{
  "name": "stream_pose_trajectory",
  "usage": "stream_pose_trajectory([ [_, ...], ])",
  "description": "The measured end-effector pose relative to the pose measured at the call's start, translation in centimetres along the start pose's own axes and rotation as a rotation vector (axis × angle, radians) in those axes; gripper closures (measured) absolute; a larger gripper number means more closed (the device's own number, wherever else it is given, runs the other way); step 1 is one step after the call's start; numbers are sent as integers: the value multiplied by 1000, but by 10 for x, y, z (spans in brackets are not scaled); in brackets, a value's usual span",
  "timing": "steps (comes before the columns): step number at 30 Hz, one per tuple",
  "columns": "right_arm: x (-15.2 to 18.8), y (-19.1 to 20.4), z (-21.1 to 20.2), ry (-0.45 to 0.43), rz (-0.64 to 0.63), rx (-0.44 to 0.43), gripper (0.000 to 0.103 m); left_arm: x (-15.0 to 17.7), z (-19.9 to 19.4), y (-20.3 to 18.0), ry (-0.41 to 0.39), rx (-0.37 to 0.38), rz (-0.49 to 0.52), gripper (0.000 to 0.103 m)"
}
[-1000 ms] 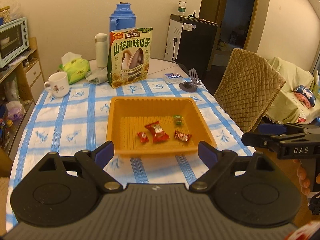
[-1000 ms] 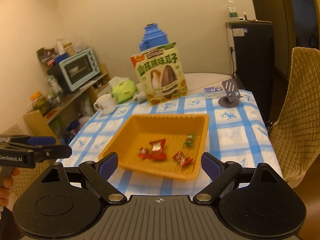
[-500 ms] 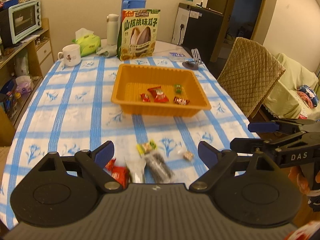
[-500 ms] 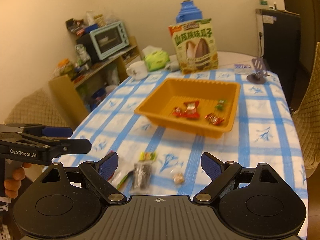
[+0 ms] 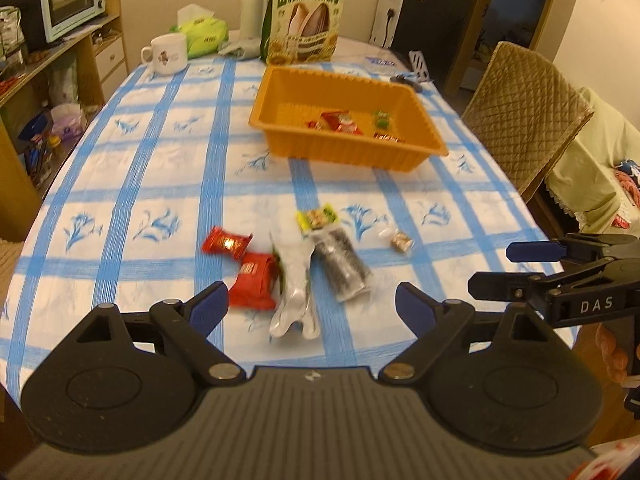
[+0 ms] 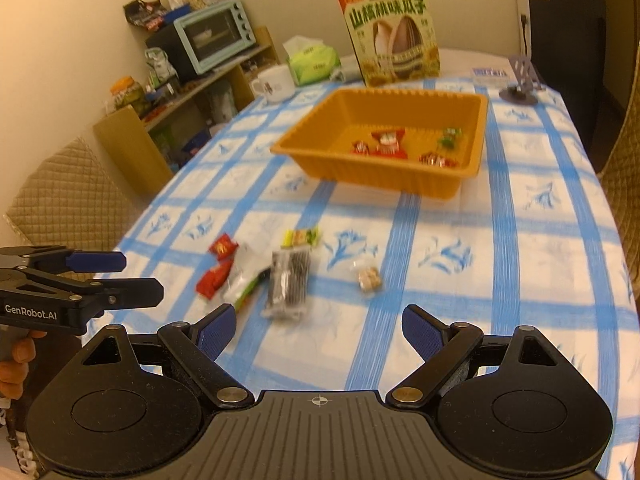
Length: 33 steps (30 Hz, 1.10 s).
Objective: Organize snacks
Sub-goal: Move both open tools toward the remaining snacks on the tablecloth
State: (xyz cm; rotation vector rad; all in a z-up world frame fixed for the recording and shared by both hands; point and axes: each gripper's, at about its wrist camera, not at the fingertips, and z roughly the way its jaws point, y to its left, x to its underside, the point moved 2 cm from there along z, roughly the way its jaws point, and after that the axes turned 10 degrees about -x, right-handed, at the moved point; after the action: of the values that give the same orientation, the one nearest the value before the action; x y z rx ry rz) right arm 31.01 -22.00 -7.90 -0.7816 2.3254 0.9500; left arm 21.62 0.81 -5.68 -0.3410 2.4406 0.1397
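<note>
The left gripper (image 5: 312,306) has its jaws spread wide with nothing between the blue pads. The right gripper (image 6: 318,330) is likewise wide and empty. Both hang above the near edge of the table (image 5: 140,168), which is covered by a blue-checked cloth.

Loose snacks lie in a cluster just ahead of the grippers: two red packets (image 5: 240,264), a silver pouch (image 5: 294,284), a dark clear-wrapped packet (image 5: 342,266), a yellow-green candy (image 5: 316,218) and a small nut-candy piece (image 5: 401,241) set slightly apart.

The orange tray (image 5: 352,150) stands farther back at mid-table and holds several wrapped candies (image 5: 340,122). A sunflower-seed bag (image 5: 306,20) stands upright behind it.
</note>
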Motion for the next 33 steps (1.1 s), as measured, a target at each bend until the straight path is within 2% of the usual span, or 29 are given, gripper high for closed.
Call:
stream_pose_trajectory([
  [11,16,4,34,78,8,12,13,15,14,15,37,-55,15,15],
  [22,14,22,70,92,-36,28,14,22,23,42,55,-85,-5,17],
  [24,12,25,76,88,-50,36,22,22,25,47,56,-91,-6,17],
  [33,1,26,105,67,-67,88,40,17,36,72,49,-128,-25,18],
])
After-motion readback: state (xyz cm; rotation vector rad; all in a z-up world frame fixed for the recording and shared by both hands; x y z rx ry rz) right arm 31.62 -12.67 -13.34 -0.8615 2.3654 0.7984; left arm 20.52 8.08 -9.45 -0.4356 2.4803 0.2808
